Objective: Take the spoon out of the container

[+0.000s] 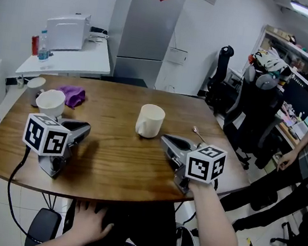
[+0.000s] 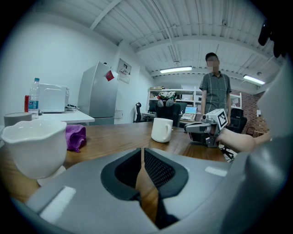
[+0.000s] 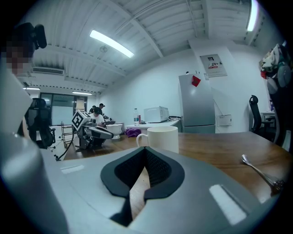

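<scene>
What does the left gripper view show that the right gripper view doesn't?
Only the left gripper view shows the right gripper and the hand holding it. Only the right gripper view shows the spoon lying on the table, and the left gripper. Both show the white mug, the purple cloth and the grey fridge.

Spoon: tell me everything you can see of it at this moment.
The spoon is slim, shiny metal, with a small bowl and a thin straight handle. It lies flat on the wooden table, right of the white mug and clear of it, outside any container. The right gripper rests nearby, fingers together, not touching it. Only the table touches it. Which way the bowl faces is too small to tell.
</scene>
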`<state>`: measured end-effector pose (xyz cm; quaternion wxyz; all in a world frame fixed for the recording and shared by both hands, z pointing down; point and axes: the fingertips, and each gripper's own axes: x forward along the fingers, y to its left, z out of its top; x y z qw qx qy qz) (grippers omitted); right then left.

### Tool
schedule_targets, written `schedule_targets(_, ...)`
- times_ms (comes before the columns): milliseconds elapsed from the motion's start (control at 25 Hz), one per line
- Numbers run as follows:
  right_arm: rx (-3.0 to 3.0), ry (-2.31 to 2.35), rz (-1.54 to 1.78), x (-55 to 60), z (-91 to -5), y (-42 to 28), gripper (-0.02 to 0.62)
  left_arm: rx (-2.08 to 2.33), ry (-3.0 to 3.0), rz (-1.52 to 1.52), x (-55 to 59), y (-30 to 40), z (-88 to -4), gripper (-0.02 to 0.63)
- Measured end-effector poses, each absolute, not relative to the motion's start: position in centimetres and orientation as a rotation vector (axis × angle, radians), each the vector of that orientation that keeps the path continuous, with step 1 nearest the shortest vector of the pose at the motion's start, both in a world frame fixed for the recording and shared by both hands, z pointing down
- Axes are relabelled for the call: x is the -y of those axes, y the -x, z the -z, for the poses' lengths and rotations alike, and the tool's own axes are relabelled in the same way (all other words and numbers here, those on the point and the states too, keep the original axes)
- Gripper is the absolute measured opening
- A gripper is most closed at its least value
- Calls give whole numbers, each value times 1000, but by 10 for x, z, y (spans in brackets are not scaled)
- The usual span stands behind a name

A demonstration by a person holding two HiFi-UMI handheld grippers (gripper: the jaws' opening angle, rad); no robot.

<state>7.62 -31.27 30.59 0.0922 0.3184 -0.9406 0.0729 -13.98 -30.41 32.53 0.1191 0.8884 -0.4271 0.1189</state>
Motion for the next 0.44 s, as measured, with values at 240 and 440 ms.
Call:
schedule_targets(240, 2810, -954, -194, 311, -302, -70, 2, 1237, -2599, -349, 304, 146, -325, 21)
schedule_targets(440, 2833, -870, -168, 315, -298, -40, 2, 1303, -2551, -326, 294, 176, -325, 21)
